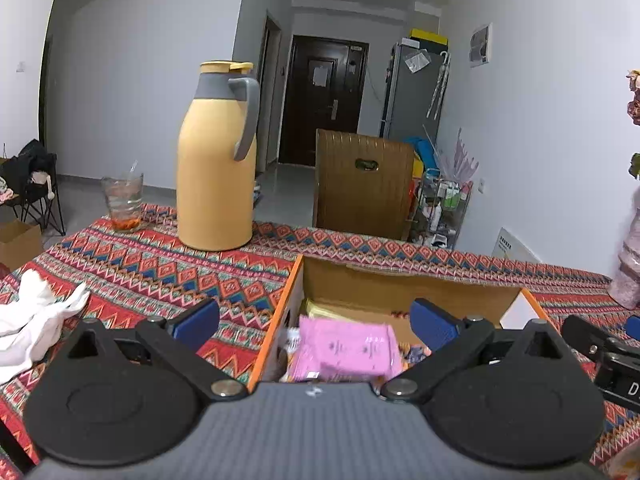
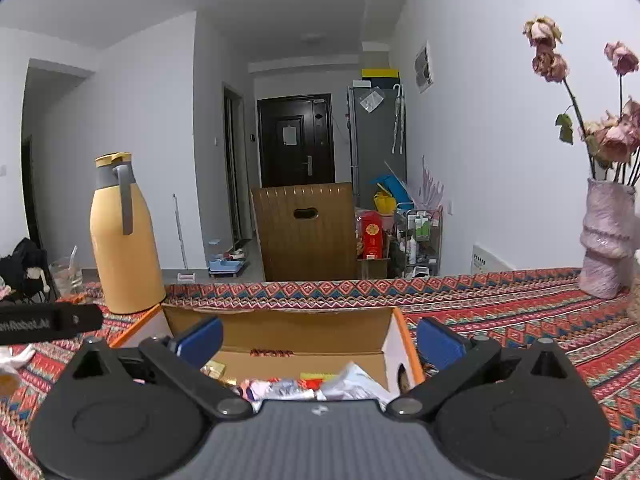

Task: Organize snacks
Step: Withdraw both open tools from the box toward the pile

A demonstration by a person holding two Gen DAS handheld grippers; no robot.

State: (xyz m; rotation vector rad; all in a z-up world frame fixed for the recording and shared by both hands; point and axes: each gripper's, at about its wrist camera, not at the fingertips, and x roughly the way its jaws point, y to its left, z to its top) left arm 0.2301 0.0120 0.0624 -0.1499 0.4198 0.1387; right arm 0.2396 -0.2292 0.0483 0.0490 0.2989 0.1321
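While both claws hang spread and empty over the open cardboard box (image 1: 400, 284), the step in hand looks like choosing the next snack packet to lift or settle. The left claw (image 1: 316, 322) has its blue pads wide apart with a pink packet (image 1: 346, 350) lying between and below them, at six o'clock of the box interior; nothing is pinched. To do this well, I judge it should come straight down so the pads bracket the packet's short sides, close gently since the wrapper looks thin and crushable, and keep clear of the orange-edged wall at nine o'clock.

The right claw (image 2: 320, 340) is likewise spread, holding nothing, above a jumble of mixed wrappers (image 2: 288, 388) at six o'clock; a white crumpled wrapper (image 2: 354, 382) sits toward five o'clock, near the box's right wall.

Outward, a yellow thermos (image 1: 216, 160) stands on the patterned bench (image 1: 160, 272) at eleven o'clock of the box, a glass (image 1: 124, 204) farther at ten.

Only the left view shows the white cloth (image 1: 36, 320) at nine o'clock and the pink packet clearly. Only the right view shows the vase of dried roses (image 2: 608, 236) at three o'clock and the box's side hole (image 2: 401, 372).
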